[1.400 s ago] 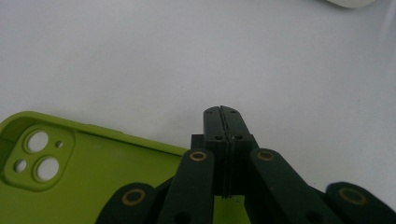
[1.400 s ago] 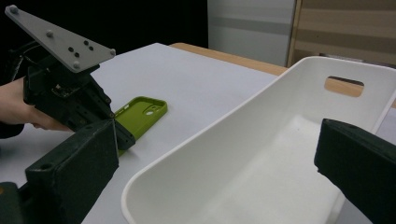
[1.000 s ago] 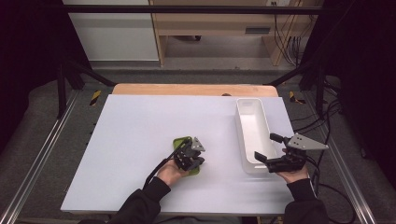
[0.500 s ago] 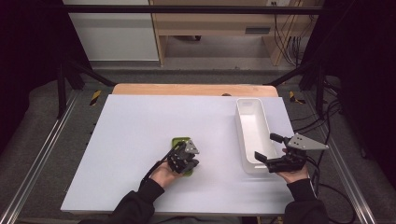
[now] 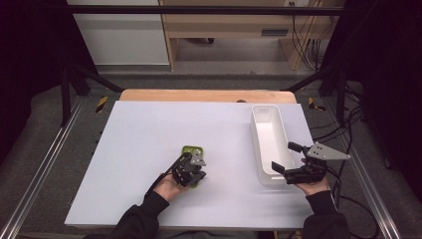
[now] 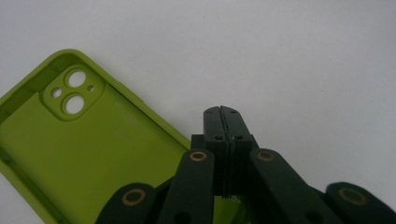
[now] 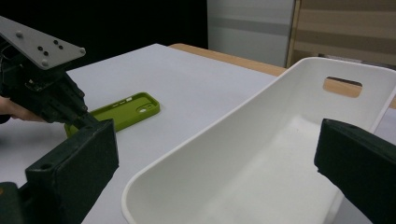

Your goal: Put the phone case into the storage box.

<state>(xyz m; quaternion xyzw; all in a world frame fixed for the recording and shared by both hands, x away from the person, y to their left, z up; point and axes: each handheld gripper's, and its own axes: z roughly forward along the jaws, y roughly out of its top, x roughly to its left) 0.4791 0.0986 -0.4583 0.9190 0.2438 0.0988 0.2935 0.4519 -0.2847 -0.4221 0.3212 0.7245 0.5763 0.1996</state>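
- Your left gripper (image 5: 191, 172), near centre of the white table (image 5: 149, 134): jaws pressed together, nothing between them, over the near end of the green phone case (image 5: 192, 151).
- The case lies open side up, flat on the table.
- Your right gripper (image 5: 284, 158), near right: jaws apart, straddling the near end of the white bin (image 5: 268, 134), not clamping it.

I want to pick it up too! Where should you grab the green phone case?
Probably its raised long rim. The green phone case lies flat, hollow side up, so one jaw can go inside and one outside, coming from above along the side by the left gripper.
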